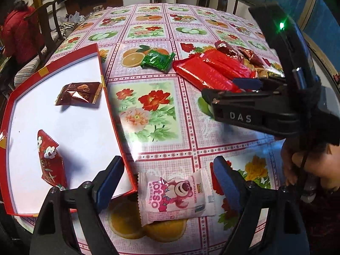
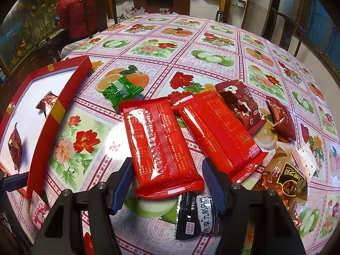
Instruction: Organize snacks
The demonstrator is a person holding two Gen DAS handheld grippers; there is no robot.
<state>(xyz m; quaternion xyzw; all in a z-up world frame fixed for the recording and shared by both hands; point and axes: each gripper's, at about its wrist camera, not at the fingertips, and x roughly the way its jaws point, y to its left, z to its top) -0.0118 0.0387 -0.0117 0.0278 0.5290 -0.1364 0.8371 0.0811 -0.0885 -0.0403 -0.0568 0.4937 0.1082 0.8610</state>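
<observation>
While a person in a red jacket stands beyond the far chairs, the table shows its fruit-and-flower cloth. Just right of the red box, the pink packet lies between the left gripper's spread fingers, untouched. Farther right, the right gripper straddles a red packet, pads apart. Beneath it, a black packet is partly hidden.

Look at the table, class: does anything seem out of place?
Yes. Only two snacks lie in the red box; the pink Lotso packet sits just outside its corner, and the red packs lie in a loose, overlapping heap.
</observation>
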